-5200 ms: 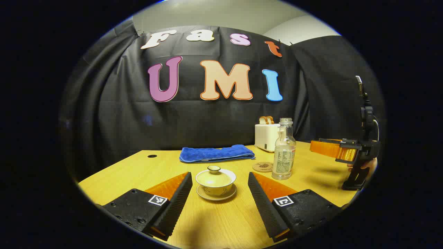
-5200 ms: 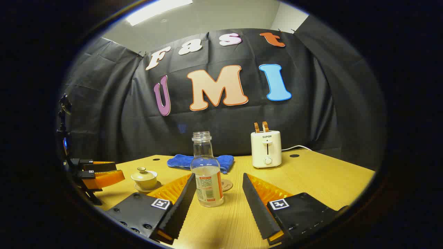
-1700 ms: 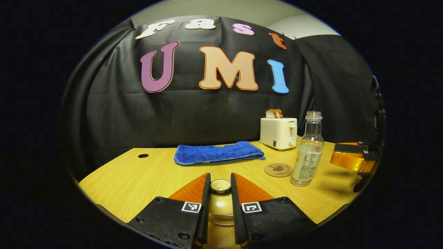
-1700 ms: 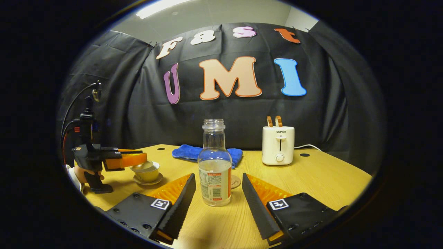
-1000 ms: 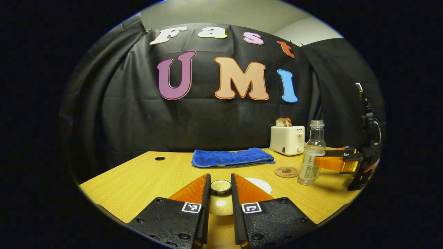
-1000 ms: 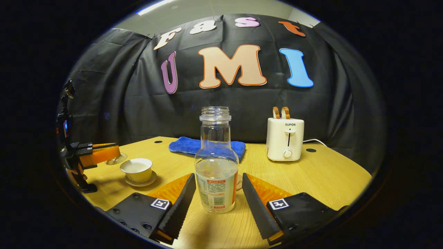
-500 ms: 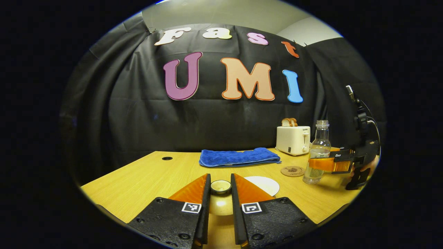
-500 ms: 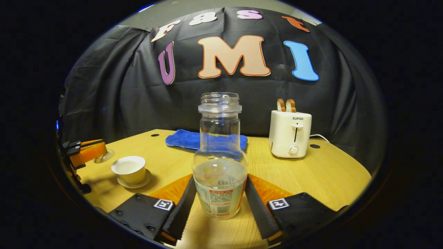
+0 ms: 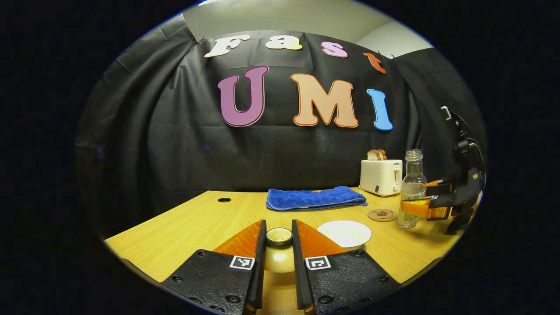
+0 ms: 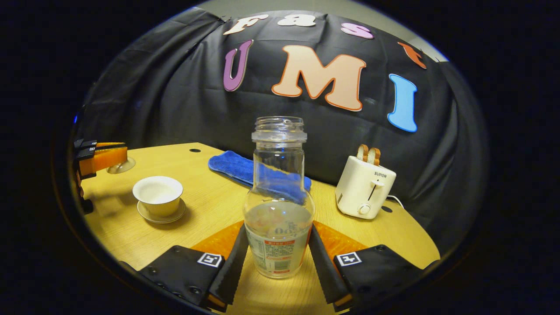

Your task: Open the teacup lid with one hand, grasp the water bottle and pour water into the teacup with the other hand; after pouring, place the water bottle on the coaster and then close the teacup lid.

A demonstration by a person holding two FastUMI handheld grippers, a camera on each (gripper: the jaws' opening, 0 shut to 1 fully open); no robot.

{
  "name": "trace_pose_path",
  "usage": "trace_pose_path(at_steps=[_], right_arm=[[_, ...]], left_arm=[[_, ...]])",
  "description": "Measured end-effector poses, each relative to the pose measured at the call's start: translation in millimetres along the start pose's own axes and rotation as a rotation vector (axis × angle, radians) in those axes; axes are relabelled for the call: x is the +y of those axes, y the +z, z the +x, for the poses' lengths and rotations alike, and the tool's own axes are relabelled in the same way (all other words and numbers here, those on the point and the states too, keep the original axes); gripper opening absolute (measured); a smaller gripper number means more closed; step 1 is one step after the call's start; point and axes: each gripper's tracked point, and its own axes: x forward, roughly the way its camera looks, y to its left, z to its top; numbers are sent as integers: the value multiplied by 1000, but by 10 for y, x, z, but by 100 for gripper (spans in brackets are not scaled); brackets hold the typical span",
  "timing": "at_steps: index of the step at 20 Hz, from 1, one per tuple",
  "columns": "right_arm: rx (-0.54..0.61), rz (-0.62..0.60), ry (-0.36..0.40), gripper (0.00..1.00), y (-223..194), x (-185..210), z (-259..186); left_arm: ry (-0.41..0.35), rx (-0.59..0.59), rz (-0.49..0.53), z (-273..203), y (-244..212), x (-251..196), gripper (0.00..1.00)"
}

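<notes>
The left gripper (image 9: 278, 262) pinches the teacup lid (image 9: 279, 236) by its knob, held above the wooden table (image 9: 192, 223) just left of the open teacup (image 10: 158, 195). The right gripper (image 10: 277, 258) clamps the water bottle (image 10: 278, 205) — part full, uncapped — right of the teacup, with the coaster (image 9: 382, 215) between them and beside the bottle.

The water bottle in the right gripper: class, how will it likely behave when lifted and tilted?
The water bottle looks about a third full, so probably light. With no cap, it would spill once tilted. Its smooth clear wall may slip, though the right gripper clamps its labelled lower body.
</notes>
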Motion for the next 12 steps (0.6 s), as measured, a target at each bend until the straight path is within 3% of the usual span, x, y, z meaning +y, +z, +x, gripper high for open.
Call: trace_pose_path(at_steps=[8, 12], right_arm=[[-59, -335, -19, 78, 482, 61, 3], [-52, -502, -50, 80, 489, 155, 105]], left_arm=[[17, 5, -1, -14, -9, 55, 28], [25, 5, -2, -12, -3, 68, 28]])
